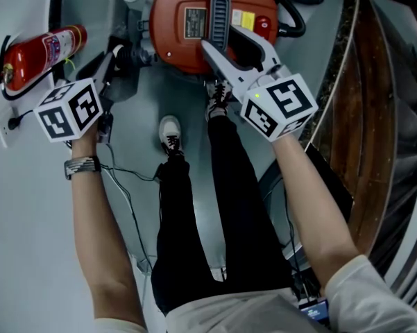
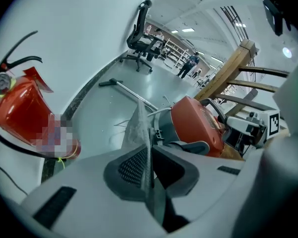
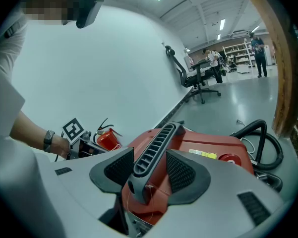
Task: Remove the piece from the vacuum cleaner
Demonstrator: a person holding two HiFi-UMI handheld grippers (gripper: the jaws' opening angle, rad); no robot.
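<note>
Left fingers [image 2: 131, 168] nearly closed, pinching thin grey piece [image 2: 138, 125]; right fingers [image 3: 182, 175] clamp vacuum handle [image 3: 156, 145]; piece's base hidden.

Head view steeply down; gripper views close; all share vacuum cleaner [image 1: 175, 53].

Your right gripper [image 3: 150, 167] has its jaws closed on the grey ribbed handle [image 3: 156, 145] of the red vacuum cleaner [image 3: 208, 150]. A black hose [image 3: 260, 133] loops at the cleaner's right. A red fire extinguisher [image 3: 108, 139] lies beyond, by the white wall.
</note>
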